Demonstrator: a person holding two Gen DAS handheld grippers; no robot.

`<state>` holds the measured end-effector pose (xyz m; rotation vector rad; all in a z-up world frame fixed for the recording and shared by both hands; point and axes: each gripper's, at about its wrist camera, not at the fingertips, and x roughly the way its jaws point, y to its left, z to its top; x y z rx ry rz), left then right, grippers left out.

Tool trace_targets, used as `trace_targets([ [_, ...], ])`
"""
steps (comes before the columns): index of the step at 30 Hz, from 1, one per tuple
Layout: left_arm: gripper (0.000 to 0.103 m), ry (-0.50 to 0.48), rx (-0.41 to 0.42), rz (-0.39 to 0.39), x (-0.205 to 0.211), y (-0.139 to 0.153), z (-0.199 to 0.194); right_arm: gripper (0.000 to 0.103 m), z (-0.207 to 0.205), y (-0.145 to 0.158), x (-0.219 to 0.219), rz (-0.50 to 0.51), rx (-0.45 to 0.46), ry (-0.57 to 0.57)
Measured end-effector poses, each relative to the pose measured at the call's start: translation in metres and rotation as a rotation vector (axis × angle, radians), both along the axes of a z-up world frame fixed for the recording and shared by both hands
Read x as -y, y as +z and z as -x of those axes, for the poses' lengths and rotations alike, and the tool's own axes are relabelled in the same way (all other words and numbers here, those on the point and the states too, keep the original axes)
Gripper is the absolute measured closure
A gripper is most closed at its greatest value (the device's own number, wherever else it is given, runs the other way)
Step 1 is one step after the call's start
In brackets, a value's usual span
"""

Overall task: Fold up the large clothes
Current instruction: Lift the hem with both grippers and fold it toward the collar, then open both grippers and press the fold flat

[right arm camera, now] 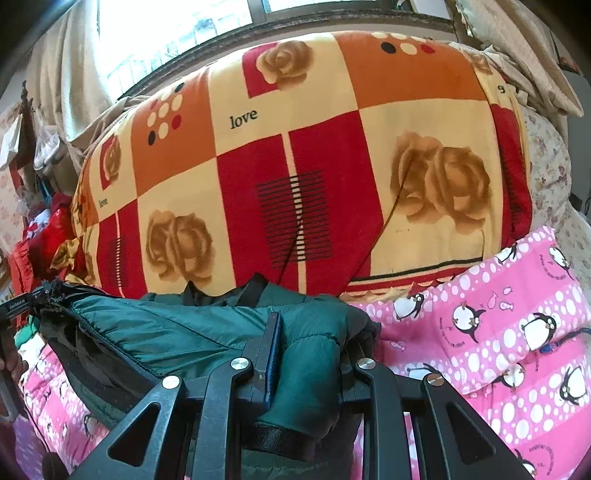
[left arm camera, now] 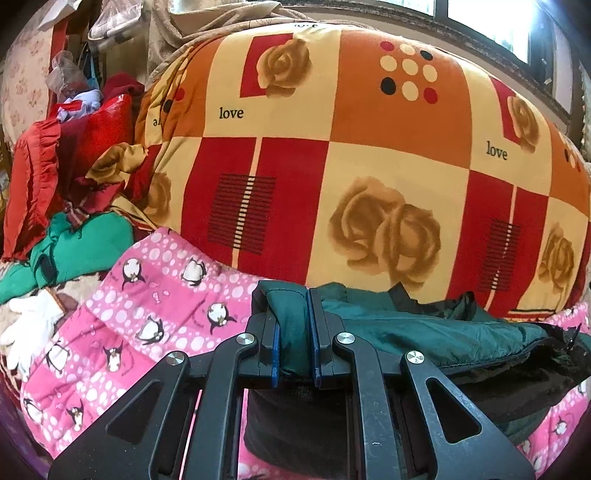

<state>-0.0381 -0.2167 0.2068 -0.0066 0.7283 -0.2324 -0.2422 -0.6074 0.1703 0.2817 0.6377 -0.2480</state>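
Containers: none that can be told; only heaped textiles show.
Garment: a dark green padded jacket (left arm camera: 424,328) with black lining, stretched between the two tools, hanging over the pink sheet just in front of the big bundle.
Left hand-held gripper (left arm camera: 294,345): closed on a fold of the green jacket; the blue pads press the cloth from both sides, and the fabric bulges above the fingertips.
Right hand-held gripper (right arm camera: 306,354): clamped on the other end of the jacket (right arm camera: 207,328); the quilted cloth spills over and hides the right finger, while the left finger stands clear.
Bed surface: a pink sheet (left arm camera: 155,306) printed with penguins and white dots, wrinkled, spreading under the jacket and to both sides.
Bundle: a large rolled quilt (left arm camera: 332,155) in orange, red and cream squares with tan roses and the word "love", lying behind the jacket and filling most of both views.
Left clutter: red ruffled cloth (left arm camera: 33,184), a green garment (left arm camera: 81,247) and a white glove (left arm camera: 33,328), piled beside the quilt.
Room: a bright window (right arm camera: 159,33) with a dark frame behind the quilt, and a beige curtain (right arm camera: 70,85) next to it.
Pose: both tools tilt downward toward the bed, side by side, with the jacket sagging between them.
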Motion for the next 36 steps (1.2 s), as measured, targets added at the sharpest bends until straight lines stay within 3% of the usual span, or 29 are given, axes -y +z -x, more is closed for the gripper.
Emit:
trace_targets([
  [6,0.091,0.033,-0.045,-0.024,0.012,-0.023,-0.028,0.082,-0.030,-0.017,0.014,-0.042,-0.014,-0.017],
  [16,0.090,0.076,-0.098,-0.102,0.035,-0.080,-0.066,0.082,-0.076,-0.079,0.033,-0.102,-0.080,-0.073],
  [22,0.089,0.063,-0.117,-0.097,0.042,-0.104,-0.079,0.078,-0.089,-0.109,0.045,-0.173,-0.085,-0.111],
  [33,0.081,0.015,-0.086,-0.055,0.036,-0.098,-0.071,0.075,-0.093,-0.115,0.040,-0.154,-0.084,-0.123],
  [36,0.071,0.004,-0.079,-0.028,0.031,-0.090,-0.067,0.073,-0.093,-0.111,0.039,-0.152,-0.095,-0.108],
])
